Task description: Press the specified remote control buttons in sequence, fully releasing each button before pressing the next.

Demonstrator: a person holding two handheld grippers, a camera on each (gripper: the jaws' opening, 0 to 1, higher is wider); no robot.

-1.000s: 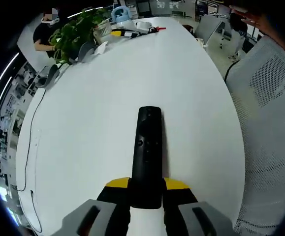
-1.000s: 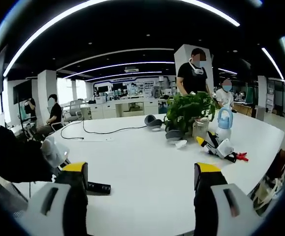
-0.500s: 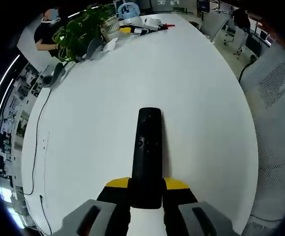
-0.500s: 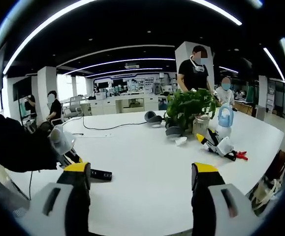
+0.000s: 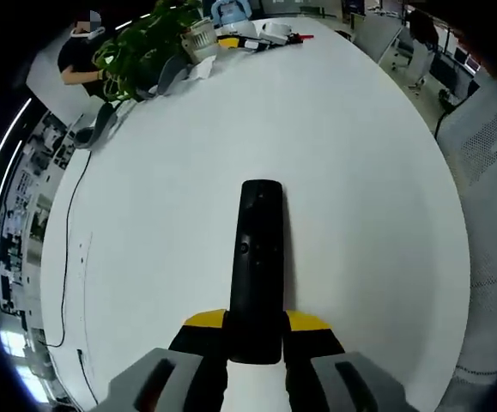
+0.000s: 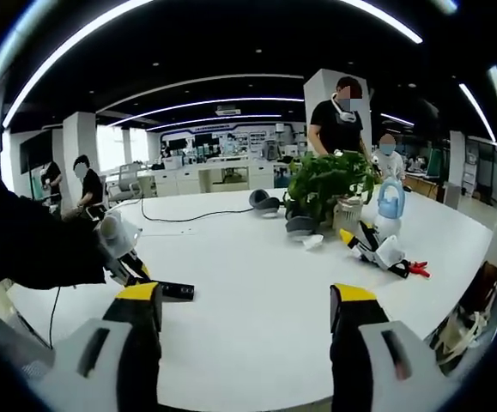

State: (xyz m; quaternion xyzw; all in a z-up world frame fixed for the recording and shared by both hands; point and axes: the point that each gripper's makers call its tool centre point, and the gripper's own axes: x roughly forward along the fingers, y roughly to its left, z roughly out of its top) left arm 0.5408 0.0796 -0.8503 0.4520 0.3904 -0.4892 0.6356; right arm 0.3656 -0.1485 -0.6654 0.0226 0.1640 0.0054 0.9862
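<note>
Remote control [image 5: 258, 266], long and black, is clamped at its near end between the fingers of the left gripper [image 5: 257, 336], its length running straight out over the white desk [image 5: 351, 172] toward the far edge. Small round buttons show on its upper face. In the right gripper view the same remote [image 6: 169, 290] pokes out low over the desk near its left edge, gripped by the left gripper [image 6: 121, 249] with a dark sleeve [image 6: 25, 249] behind it. Moving right, a black cable [image 6: 179, 218] trails across the far part of the desk, then headphones [image 6: 265, 202], then a potted plant [image 6: 330, 182], a small blue fan [image 6: 390, 203] and a clutter of tools [image 6: 385, 253] toward the right edge. The right gripper [image 6: 246, 309] hangs above the near edge, fingers spread wide, gripping nothing. A person in a black shirt [image 6: 338, 129] stands beyond the plant.
</note>
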